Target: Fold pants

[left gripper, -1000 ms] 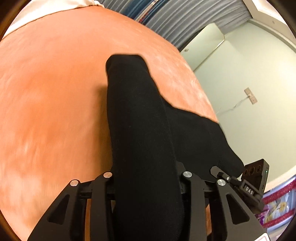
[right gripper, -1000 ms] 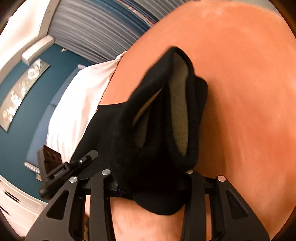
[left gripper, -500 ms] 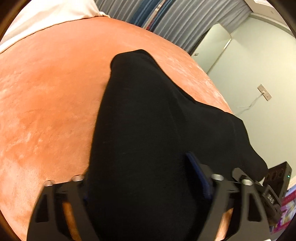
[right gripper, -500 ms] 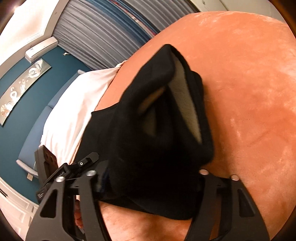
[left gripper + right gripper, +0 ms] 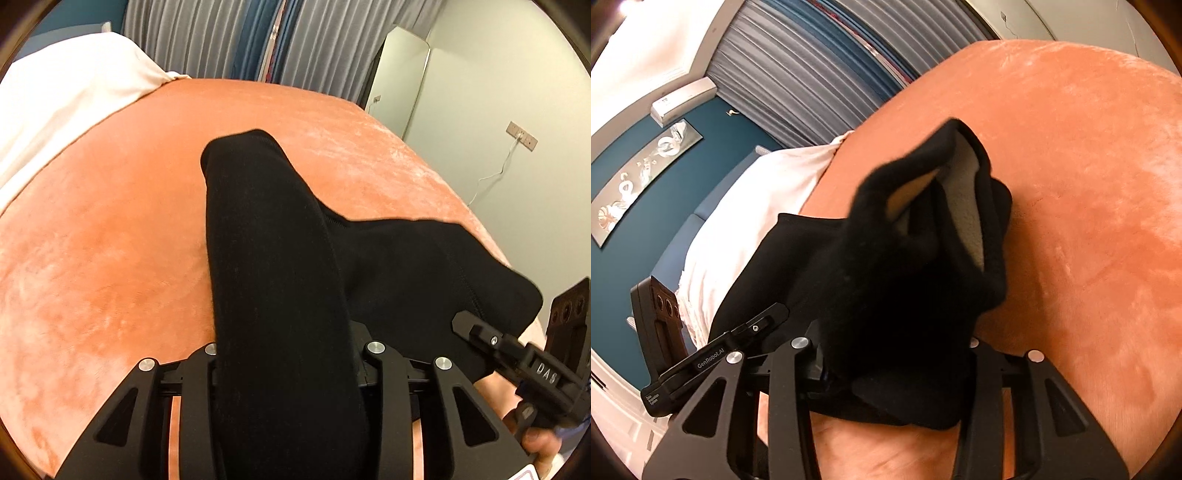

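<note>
Gripping pants [image 5: 280, 295] in both: left tool [image 5: 288, 369] and right tool [image 5: 886, 354] each clamped on black fabric, lifted over the orange bed [image 5: 110, 221]. Suggest keeping tension even, laying edges aligned, avoiding bunching at the fleece-lined opening [image 5: 964, 206].

Open passage is offered by the bare orange blanket [image 5: 110, 229] left of the black pants [image 5: 280, 280]. The far-left edge is bounded by a white pillow [image 5: 62, 96]; curtains [image 5: 221, 37] close the far end.
</note>
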